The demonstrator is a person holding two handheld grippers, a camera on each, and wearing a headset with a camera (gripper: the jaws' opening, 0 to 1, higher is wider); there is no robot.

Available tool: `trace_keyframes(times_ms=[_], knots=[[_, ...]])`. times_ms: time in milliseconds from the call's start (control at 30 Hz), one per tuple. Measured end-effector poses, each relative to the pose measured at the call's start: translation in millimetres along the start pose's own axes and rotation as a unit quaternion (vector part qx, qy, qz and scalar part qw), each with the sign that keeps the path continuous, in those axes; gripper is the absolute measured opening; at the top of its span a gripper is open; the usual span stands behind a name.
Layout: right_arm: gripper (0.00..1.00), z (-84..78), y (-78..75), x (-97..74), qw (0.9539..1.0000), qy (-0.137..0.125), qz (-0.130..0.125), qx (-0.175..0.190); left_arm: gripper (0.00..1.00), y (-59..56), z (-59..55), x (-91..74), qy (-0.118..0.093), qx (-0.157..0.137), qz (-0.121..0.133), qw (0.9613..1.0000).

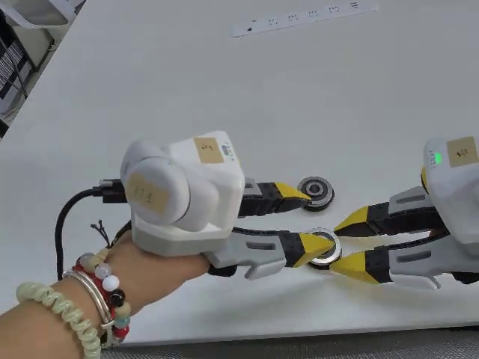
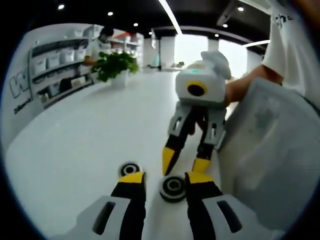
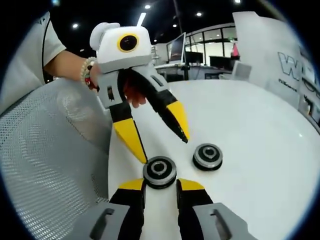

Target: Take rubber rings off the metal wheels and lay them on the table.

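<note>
The beaded hand (image 1: 150,273) nearest me holds the left claw (image 1: 305,221), released, jaws wide. One metal wheel (image 1: 323,249) lies flat on the surface (image 1: 224,90) against its nearer tip. The right claw (image 1: 343,243), also spread, meets that wheel from the opposite side. A second wheel (image 1: 315,191) sits just beyond the left claw's farther tip. The surface's near edge runs close behind both claws; ahead, bare room reaches a power strip (image 1: 303,16).

shiny metal wheel (image 1: 315,190), smooth matt table (image 1: 224,82)

Head downward, gripper views opposed, wheels (image 1: 323,247) shared
</note>
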State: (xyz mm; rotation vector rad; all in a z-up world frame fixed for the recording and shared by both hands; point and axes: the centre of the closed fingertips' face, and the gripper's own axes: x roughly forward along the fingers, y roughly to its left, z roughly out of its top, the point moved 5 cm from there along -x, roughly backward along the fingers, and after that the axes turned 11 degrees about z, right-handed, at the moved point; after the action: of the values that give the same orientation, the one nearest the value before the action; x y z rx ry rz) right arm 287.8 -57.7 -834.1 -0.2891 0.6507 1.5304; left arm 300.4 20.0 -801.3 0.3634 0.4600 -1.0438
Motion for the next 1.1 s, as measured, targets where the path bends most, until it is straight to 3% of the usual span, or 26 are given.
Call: trace_keyframes(times_ms=[433,633,1100], knots=[[0.17,-2.8,0.1,-0.7,0.9999,0.007,-0.007,-0.011,0.22,-12.0,-16.3,8.2,0.04,0.02,-0.015,0.9989],[0.15,-3.5,0.3,-1.1,0.9999,0.007,-0.008,-0.012,0.15,-12.9,-15.3,9.1,0.036,0.028,-0.015,0.9988],[0.12,-5.1,0.6,-2.1,0.9995,0.018,-0.012,-0.022,0.14,-8.8,-19.0,12.9,0.03,0.032,-0.016,0.9989]])
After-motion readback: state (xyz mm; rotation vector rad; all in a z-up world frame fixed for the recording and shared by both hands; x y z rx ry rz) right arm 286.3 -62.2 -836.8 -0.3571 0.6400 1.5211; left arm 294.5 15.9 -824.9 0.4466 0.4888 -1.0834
